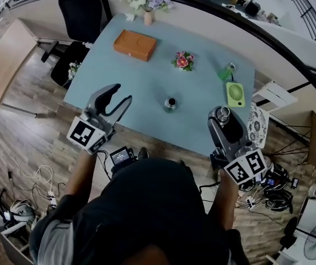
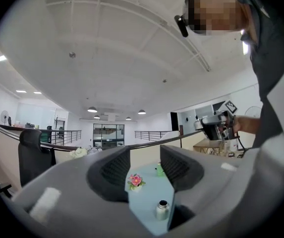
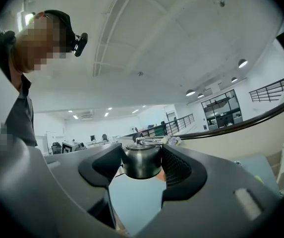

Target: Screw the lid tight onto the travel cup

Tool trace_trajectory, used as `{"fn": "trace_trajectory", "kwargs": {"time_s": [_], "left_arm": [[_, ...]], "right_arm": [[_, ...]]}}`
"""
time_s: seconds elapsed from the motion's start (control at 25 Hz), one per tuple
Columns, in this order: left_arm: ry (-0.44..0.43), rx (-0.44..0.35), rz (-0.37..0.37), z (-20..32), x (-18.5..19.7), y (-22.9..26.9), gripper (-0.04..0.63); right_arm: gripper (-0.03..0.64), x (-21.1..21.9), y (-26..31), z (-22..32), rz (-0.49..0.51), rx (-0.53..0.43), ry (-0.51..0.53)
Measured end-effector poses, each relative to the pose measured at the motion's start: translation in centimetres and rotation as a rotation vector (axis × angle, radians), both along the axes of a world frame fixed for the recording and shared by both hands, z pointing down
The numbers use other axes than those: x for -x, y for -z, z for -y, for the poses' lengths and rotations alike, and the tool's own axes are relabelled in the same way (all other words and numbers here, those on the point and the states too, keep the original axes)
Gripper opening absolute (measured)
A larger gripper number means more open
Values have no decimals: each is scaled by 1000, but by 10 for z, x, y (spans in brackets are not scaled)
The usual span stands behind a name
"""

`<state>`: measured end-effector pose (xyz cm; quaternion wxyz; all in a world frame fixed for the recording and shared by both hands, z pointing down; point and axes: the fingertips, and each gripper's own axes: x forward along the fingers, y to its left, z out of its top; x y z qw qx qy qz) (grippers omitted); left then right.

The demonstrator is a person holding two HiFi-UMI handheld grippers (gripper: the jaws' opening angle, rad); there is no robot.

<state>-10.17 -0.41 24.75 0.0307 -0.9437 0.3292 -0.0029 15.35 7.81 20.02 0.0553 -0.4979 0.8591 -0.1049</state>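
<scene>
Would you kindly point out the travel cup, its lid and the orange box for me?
travel cup (image 1: 170,104), head view, on its open mouth.
lid (image 3: 141,162), right gripper view, on its steel side wall.
orange box (image 1: 135,44), head view, on its top face.

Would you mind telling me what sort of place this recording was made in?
Most likely an open-plan office, perhaps on an upper floor: a black office chair stands by the pale blue table, a wooden desk sits beside it, and railings edge the bright hall.
</scene>
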Motion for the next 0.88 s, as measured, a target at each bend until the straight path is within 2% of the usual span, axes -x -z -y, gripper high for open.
{"fn": "trace_trajectory", "kwargs": {"time_s": [0.2, 0.44, 0.72, 0.88], "left_arm": [[-63, 2, -13, 14, 4, -5, 241], [-128, 19, -15, 24, -11, -20, 241], [-200, 72, 19, 33, -39, -53, 242], [-224, 91, 68, 36, -53, -78, 242]], "right_arm": [[255, 16, -1, 1, -10, 14, -44], [255, 21, -8, 7, -35, 41, -63], [255, 22, -32, 32, -40, 90, -41], [255, 24, -50, 50, -29, 117, 0]]}}
